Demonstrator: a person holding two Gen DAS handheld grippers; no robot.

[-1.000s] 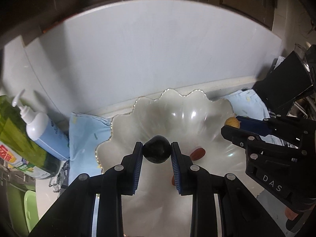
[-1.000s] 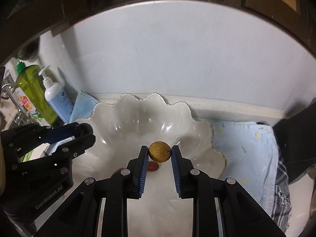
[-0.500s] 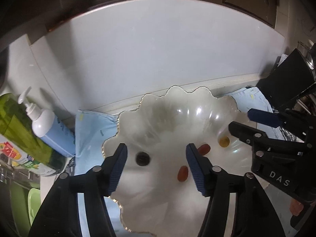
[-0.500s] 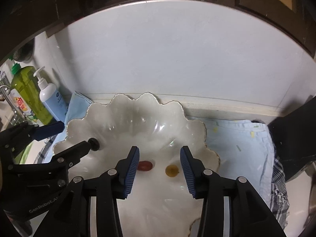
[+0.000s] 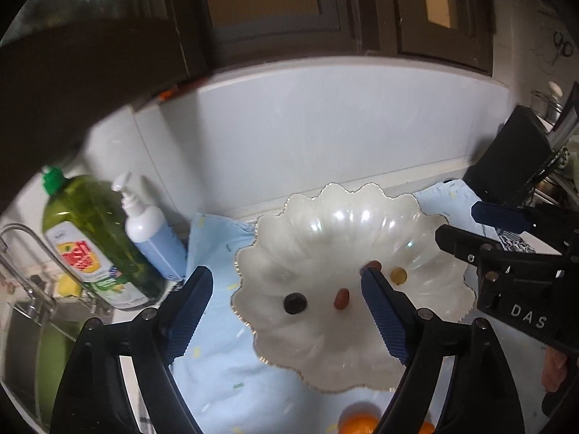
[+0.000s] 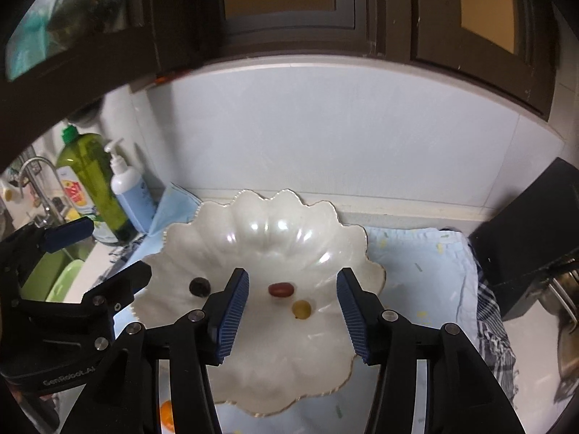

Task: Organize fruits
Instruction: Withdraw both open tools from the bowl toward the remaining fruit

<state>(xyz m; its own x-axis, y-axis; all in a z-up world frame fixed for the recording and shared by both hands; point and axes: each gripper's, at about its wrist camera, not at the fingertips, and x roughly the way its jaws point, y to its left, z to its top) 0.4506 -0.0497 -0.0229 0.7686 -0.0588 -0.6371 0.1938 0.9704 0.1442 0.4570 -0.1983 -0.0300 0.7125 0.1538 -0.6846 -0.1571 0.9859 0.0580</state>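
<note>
Scalloped bowl [image 6: 325,217] on blue cloth [image 6: 427,275]

Home kitchen: chrome sink faucet [image 5: 16,253], green dish-soap bottle [image 5: 87,238], white pump dispenser [image 5: 152,235], dark wood wall cabinets [image 6: 289,11].

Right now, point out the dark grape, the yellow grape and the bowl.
dark grape [image 5: 295,303], left wrist view, its middle.
yellow grape [image 6: 301,309], right wrist view, its middle.
bowl [image 6: 289,202], right wrist view, far scalloped wall.

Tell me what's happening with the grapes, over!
Left gripper and right gripper: jaws open, empty, above the scalloped bowl. Dark grape, red grape, yellow grape lie apart inside. Nothing in the way.
</note>
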